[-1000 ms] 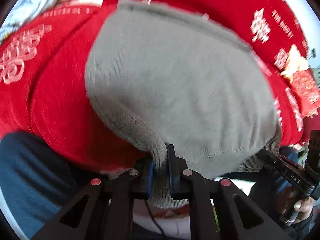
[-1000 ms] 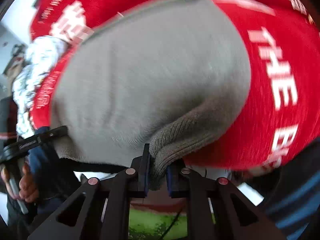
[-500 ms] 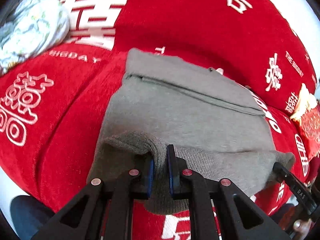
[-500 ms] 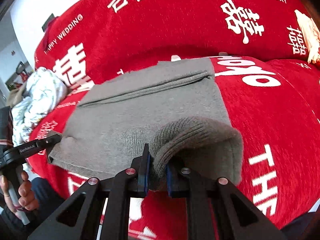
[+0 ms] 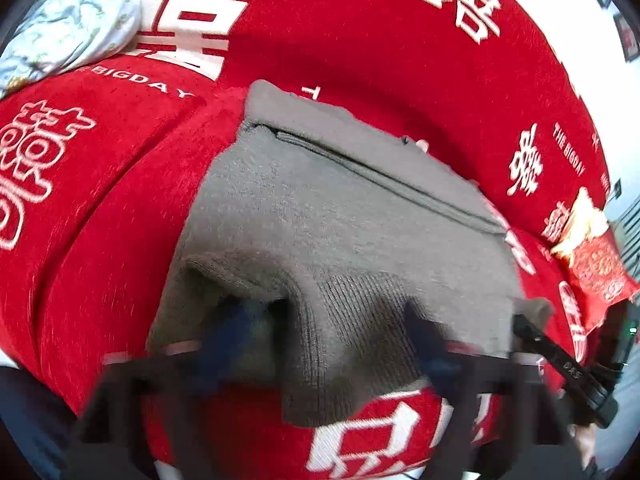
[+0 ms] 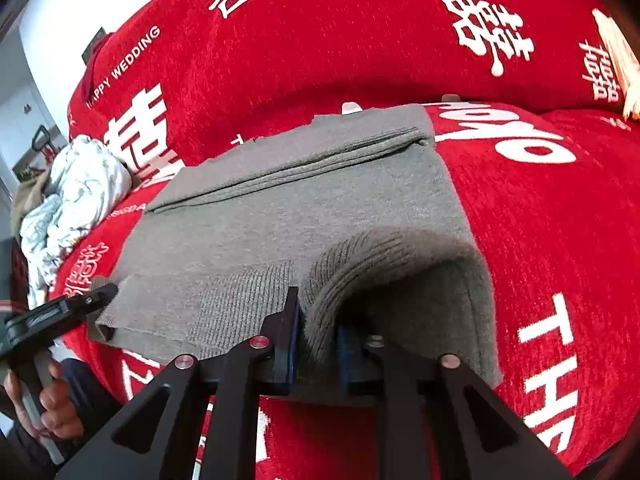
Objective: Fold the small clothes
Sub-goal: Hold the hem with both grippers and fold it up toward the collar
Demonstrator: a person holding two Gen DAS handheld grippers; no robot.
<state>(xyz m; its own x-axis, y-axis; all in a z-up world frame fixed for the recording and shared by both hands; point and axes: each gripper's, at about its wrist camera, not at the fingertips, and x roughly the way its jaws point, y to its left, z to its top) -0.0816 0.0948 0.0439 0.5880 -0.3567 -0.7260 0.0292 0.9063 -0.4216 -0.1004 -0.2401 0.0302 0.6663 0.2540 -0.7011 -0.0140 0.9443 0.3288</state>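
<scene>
Both grippers come down with the grey knit garment (image 6: 280,216), which a second ago hung lifted and filling both views and now lies spread on the red cover (image 6: 540,208) of what looks like a sofa or bed; its far edge sits doubled over in a flat band near the back, so one fold is already laid. Half a second ago the left gripper (image 5: 320,344) had its jaws pinched on the near ribbed hem; now those jaws stand wide apart, blurred as if mid-opening, and the hem slumps loose between them onto the cover. The right gripper (image 6: 316,336) is a different case; its jaws have widened a little against the earlier frame, with a hump of ribbed hem standing in the gap; the cloth touches the left pad, but whether the right pad grips it I cannot tell. A crumpled pale floral cloth (image 6: 76,200) lies well apart at the left, untouched; a red and gold packet (image 5: 596,268) rests at the far right.

In my judgement the placing step is ending: the garment is set down and being let go; the raised hump by the right jaws needs flattening, or the next fold will lie crooked; the following grasp probably takes a side edge to fold the garment across.
</scene>
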